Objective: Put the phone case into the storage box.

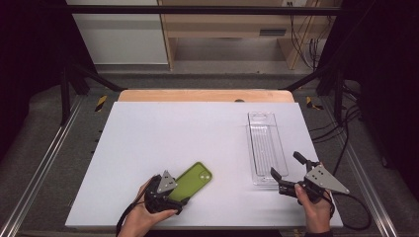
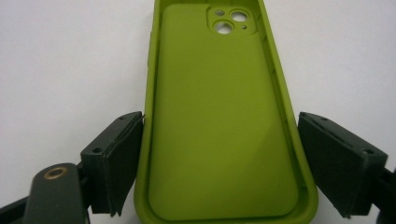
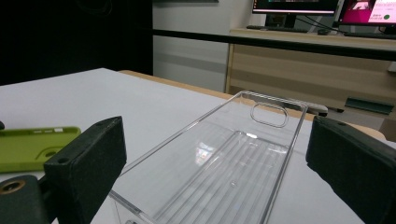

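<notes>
left hand-held gripper [image 1: 170,192]: near-left of the tabletop, held in the person's left hand [image 1: 143,215]; jaws spread, straddling the near end of the case, one jaw on each long side. In the left gripper view [image 2: 219,163] the left jaw sits just at the case edge, the right jaw a hair off it; cannot tell if either really presses.
case [image 1: 191,180]: green phone case, flat on the tabletop, near-left of centre, open side up, angled so the camera cutout end points far-right. Left gripper view [image 2: 219,116] shows the inside face, with the cutout holes at the far end. Seen edge-on at the left in the right gripper view [image 3: 35,144].
right hand-held gripper [image 1: 286,165]: near-right, held in the right hand [image 1: 314,207]; jaws wide apart, nothing between the pads, pointed at the near end of the tray. Right gripper view [image 3: 219,177]: the tray sits between the jaw lines, but beyond them.
tray [image 1: 267,148]: clear plastic, long and narrow, ribbed floor, handle slot at the far end; right side of the tabletop, long axis running near to far. Empty [image 3: 224,172].
tabletop [image 1: 173,128]: white sheet over a wooden top.
case vs tray: well apart.
</notes>
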A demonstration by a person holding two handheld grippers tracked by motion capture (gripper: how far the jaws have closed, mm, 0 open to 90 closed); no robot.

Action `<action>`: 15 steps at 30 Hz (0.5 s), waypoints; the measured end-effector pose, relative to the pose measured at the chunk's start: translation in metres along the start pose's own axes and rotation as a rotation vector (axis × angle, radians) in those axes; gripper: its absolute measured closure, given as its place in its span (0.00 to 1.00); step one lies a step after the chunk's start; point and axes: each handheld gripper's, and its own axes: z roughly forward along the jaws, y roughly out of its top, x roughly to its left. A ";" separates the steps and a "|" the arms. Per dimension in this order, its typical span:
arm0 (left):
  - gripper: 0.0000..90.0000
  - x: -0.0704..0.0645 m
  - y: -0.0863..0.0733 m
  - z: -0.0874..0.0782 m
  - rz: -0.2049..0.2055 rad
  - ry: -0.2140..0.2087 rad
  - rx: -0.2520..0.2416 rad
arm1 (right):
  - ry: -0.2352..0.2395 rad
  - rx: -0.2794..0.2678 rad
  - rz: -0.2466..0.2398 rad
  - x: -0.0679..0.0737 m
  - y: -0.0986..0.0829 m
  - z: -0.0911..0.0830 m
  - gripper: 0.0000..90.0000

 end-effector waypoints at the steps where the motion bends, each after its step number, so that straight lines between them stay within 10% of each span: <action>1: 0.18 0.001 0.001 -0.001 -0.002 0.009 -0.014 | -0.001 0.001 0.004 -0.001 0.000 0.000 0.06; 15: 0.18 0.021 0.007 -0.027 -0.043 0.149 -0.303 | -0.017 -0.005 0.017 -0.001 0.005 0.000 0.04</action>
